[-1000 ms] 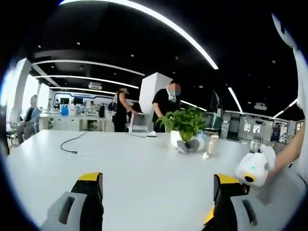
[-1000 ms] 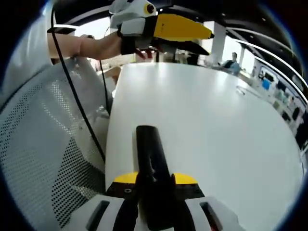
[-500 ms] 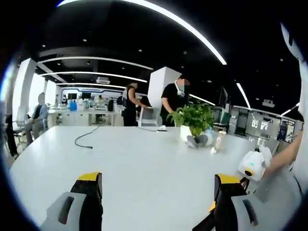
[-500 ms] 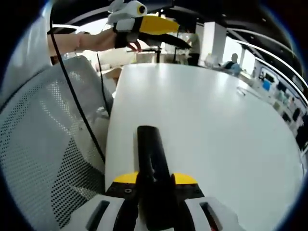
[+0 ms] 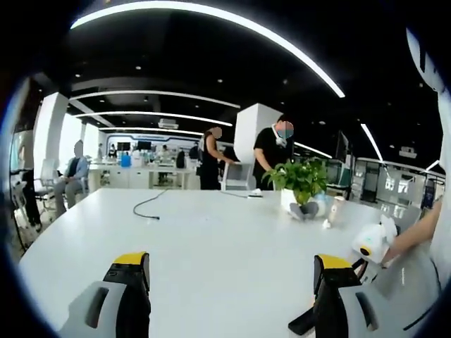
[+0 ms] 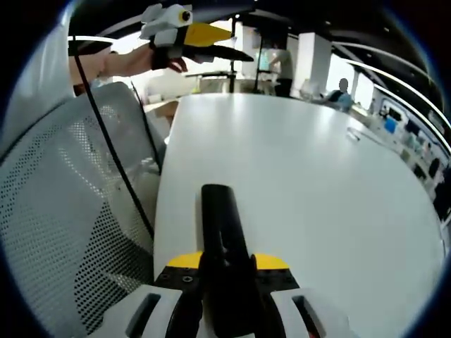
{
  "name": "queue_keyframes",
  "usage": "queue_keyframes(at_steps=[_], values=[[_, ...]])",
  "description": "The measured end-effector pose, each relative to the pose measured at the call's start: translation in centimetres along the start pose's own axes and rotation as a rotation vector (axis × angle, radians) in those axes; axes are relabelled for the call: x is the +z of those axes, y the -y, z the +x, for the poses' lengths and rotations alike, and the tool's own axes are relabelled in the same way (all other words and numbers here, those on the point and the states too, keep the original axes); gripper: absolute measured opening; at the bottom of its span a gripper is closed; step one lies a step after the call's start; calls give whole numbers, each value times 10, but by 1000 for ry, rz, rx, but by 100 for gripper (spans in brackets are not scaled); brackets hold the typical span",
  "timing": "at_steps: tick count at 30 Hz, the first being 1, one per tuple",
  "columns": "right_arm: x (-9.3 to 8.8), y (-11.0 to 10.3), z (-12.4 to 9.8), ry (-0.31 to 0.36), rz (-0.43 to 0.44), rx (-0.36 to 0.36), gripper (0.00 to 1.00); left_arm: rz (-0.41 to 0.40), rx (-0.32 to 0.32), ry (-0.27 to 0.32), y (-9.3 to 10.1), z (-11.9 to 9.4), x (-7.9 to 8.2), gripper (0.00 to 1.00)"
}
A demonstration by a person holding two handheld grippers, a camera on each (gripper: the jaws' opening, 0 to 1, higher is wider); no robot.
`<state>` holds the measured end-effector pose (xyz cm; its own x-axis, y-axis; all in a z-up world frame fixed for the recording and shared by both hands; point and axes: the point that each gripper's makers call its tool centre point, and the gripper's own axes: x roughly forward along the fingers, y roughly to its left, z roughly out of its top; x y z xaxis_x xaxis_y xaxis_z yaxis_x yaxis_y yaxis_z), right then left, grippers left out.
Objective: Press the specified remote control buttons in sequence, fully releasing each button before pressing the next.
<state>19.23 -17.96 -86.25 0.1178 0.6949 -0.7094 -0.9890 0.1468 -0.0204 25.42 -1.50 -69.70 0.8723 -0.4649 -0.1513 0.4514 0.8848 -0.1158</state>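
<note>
Remote [image 6: 220, 246]: a slim black bar, seen in the right gripper view lying lengthwise along the near left edge of the white table [image 6: 317, 183]; its far end points across the table, its near end is between the jaws.
Right gripper [image 6: 224, 271]: the jaws are closed together on the remote's near end, which is pinched from both sides.
Left gripper [image 5: 229, 292]: the jaws are held wide apart and nothing is gripped; it is raised over the table, and in the right gripper view it is seen far left, above the table edge [image 6: 201, 35].
Handling: the remote is judged light, stiff and smooth-cased, so it could slip or swivel under a push. A hold on the long sides near the end is advised, with the button face left free.
Buttons: too dark to be told apart.
Surroundings: a potted plant [image 5: 299, 184] stands far right on the table, a black cable [image 5: 149, 208] lies far left, and a mesh chair [image 6: 63, 211] is just beside the table's left edge.
</note>
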Motion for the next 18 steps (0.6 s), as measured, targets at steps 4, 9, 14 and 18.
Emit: queue_keyframes(at_steps=[4,9,14,18], values=[[0,0,0,4,-1,2,22,-19,25,-7,-3,-6,-7,100],[0,0,0,7,0,2,22,-34,40,-11,-2,-11,-15,100],[0,0,0,10,3,0,22,6,67,-11,-2,-9,-17,100],[1,0,1,14,4,-3,22,-5,56,-13,-2,-9,-18,100]])
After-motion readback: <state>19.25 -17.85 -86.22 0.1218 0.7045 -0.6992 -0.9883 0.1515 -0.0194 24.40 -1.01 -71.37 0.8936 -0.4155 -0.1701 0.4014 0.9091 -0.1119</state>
